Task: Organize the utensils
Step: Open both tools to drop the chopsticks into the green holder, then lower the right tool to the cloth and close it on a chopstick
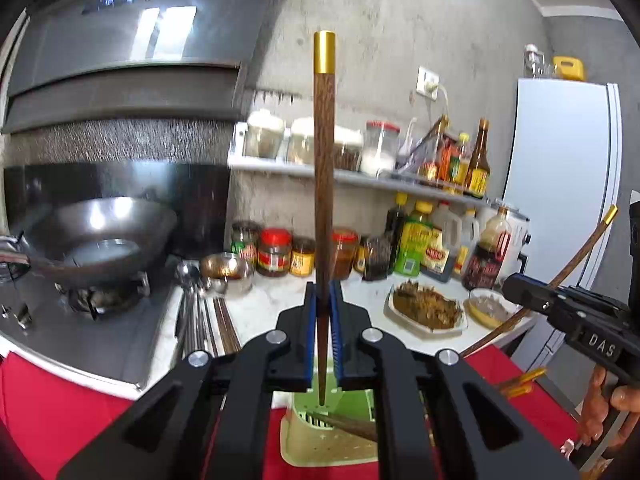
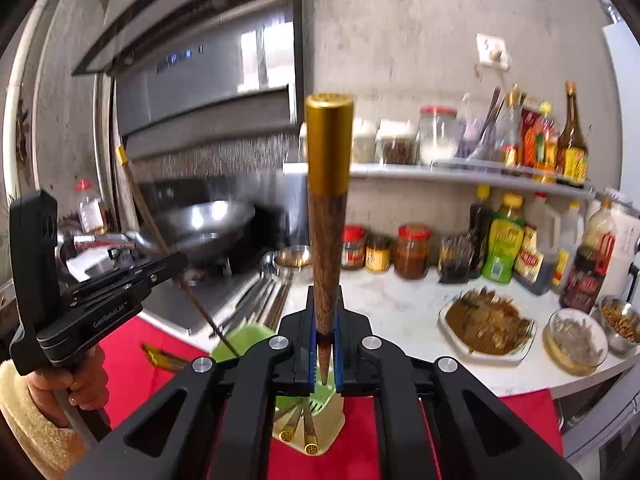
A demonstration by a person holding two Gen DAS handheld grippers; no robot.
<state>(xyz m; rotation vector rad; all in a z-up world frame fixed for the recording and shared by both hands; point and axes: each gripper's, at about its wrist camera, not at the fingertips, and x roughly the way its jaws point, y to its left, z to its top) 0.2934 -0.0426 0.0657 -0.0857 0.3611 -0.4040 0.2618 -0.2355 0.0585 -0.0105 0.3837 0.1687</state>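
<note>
Two wooden chopsticks aloft, one per gripper, each dark brown, grainy, tapered, capped in brushed gold metal. Left gripper [image 1: 324,320] clamped tight on one chopstick [image 1: 323,184], blue ribbed pads pressed against the shaft, gold cap up, point hanging just above a green plastic utensil holder [image 1: 354,402]. Right gripper [image 2: 324,344] likewise closed on the second chopstick [image 2: 326,240], pinched near its pointed end, cap stamped with a round emblem. Holder slotted and perforated, pale cream at the base, standing on a red cloth [image 2: 128,352]; inside it at least two more gold-capped chopsticks [image 2: 298,434], ends toward the right camera. Another gold-tipped pair [image 2: 160,356] lying on the cloth, blurred. On the white marbled counter [image 1: 272,300], a row of steel spoons and chopsticks [image 1: 200,312] beside the stove. Round steel wok [image 1: 100,236] on the burner. One oblong plate of brown food [image 1: 428,308]. Bare concrete wall, rough and pitted.
</note>
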